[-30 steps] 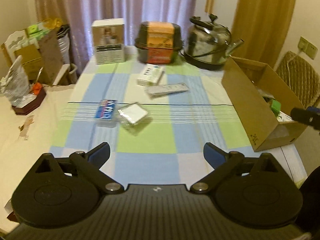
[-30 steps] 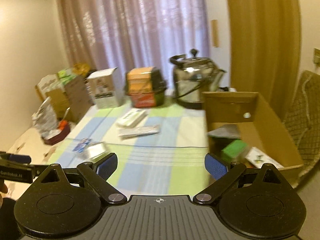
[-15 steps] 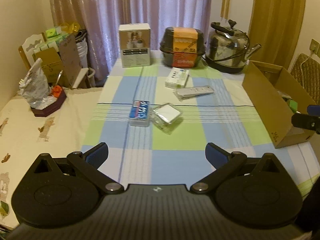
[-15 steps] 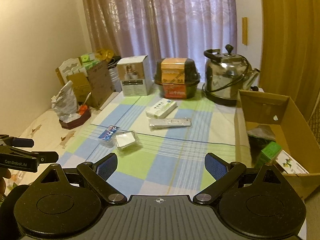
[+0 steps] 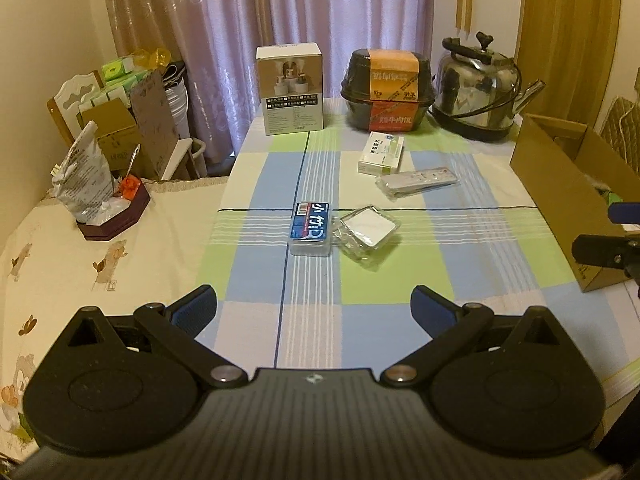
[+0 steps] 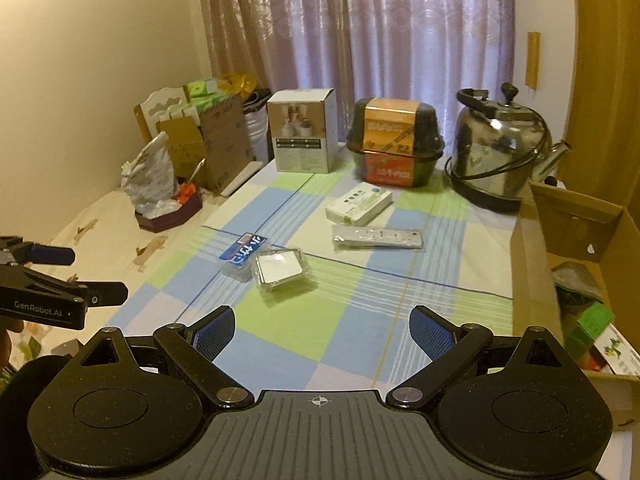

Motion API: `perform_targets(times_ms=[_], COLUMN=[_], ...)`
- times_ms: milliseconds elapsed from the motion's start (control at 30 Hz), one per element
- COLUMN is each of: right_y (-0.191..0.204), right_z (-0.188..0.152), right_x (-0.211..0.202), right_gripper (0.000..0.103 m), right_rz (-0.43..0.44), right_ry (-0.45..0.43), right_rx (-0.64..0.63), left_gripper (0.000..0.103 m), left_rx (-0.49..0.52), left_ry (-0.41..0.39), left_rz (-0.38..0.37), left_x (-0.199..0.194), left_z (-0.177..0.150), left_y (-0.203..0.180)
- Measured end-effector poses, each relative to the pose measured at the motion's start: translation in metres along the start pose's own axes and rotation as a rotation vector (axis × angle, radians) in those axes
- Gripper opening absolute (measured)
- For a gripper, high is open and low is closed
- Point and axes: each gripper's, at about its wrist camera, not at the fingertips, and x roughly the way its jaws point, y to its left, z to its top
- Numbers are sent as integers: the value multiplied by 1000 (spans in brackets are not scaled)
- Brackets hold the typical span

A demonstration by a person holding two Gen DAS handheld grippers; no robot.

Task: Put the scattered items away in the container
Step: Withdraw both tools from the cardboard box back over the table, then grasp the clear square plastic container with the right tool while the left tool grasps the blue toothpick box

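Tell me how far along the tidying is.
Partly done: a green box and other items already lie in the cardboard box. Both grippers are open and empty. Left: blue-label case, clear packet, remote, white carton.

The left tool [image 6: 64, 280] reads "GenRobot.AI" on its side.

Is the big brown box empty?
No. The open cardboard box already holds a green carton and other packets.
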Motion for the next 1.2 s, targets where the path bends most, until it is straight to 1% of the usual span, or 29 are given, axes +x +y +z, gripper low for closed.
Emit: perform_targets(times_ms=[167, 400, 633, 733, 833, 967, 1033, 1133, 1200], right_y=[3, 4, 5, 7, 8, 7, 7, 7, 10], right_z=[1, 4, 17, 24, 31, 35, 34, 33, 31], right_x=[26, 59, 96, 113, 132, 162, 181, 207, 220], right_gripper=[99, 99, 99, 99, 99, 99, 99, 99, 99], right_rz=[0, 17, 43, 51, 61, 82, 88, 118, 138], right_ry=[25, 65, 95, 107, 118, 134, 156, 177, 181], right_rx=[-9, -11, -24, -35, -50, -70, -80, -81, -103], left_gripper=[102, 102, 102, 102, 102, 102, 102, 102, 102], left_rx=[2, 9, 21, 25, 38, 59, 69, 78, 79], left_ry=[10, 47, 70, 78, 81, 93, 98, 102, 106], left_rz=[-8, -16, -23, -40, -51, -50, -45, -44, -43], left_x=[17, 43, 67, 78, 91, 112, 122, 135, 144], left_z=[6, 10, 13, 16, 20, 23, 24, 25, 26], left_y=[7, 13, 17, 22, 28, 37, 42, 48, 51])
